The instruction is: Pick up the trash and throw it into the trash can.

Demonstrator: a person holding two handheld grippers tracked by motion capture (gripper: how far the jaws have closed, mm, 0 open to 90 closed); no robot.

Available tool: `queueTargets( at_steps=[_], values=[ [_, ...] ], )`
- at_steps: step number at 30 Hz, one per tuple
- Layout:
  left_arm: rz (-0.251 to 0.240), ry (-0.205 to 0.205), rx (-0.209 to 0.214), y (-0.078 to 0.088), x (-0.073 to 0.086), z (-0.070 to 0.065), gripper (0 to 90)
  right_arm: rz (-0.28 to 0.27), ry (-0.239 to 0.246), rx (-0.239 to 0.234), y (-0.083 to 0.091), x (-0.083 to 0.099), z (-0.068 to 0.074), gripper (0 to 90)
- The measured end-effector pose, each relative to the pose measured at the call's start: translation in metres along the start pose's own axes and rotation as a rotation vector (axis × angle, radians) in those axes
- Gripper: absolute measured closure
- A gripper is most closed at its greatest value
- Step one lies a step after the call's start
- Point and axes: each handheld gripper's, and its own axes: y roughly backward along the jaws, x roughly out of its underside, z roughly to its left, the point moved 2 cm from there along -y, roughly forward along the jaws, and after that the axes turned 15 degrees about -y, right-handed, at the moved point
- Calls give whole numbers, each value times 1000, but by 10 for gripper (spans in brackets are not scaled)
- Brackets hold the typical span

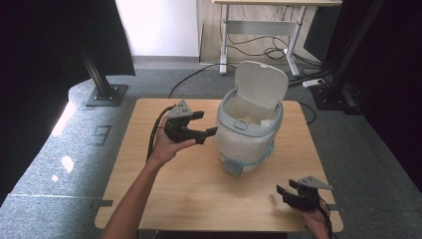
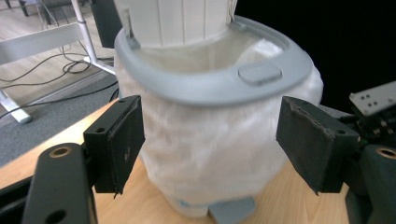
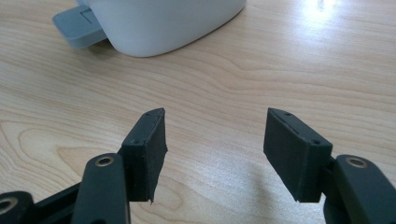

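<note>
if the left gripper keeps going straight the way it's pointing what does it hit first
Most likely the white bag stretched over the side of the bin, below its grey rim. The left gripper points at it with open jaws and nothing between them; the exact gap is hard to judge.

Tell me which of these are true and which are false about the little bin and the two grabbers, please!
1. The bin's lid stands open. True.
2. The left gripper squeezes the bin. False: its jaws stand open beside the bin, nothing between them.
3. A white bag hangs over the outside of the bin. True.
4. The right gripper holds the grey pedal. False: it is open and empty, near the table's front right corner.
5. The bin lies on its side. False: it stands upright.
</note>
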Motion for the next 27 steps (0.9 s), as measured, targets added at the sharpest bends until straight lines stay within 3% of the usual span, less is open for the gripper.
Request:
queueTargets(
  at_steps=[9,19,27],
  values=[
    [12,21,3,21,38,-21,223,-4,0,-4,1,-2,-2,384],
    [36,29,-5,31,73,-43,220,-2,0,-3,-1,-3,-3,384],
    [49,64,-7,32,94,-43,220,-19,1,-12,1,-8,-2,380]
  ],
)
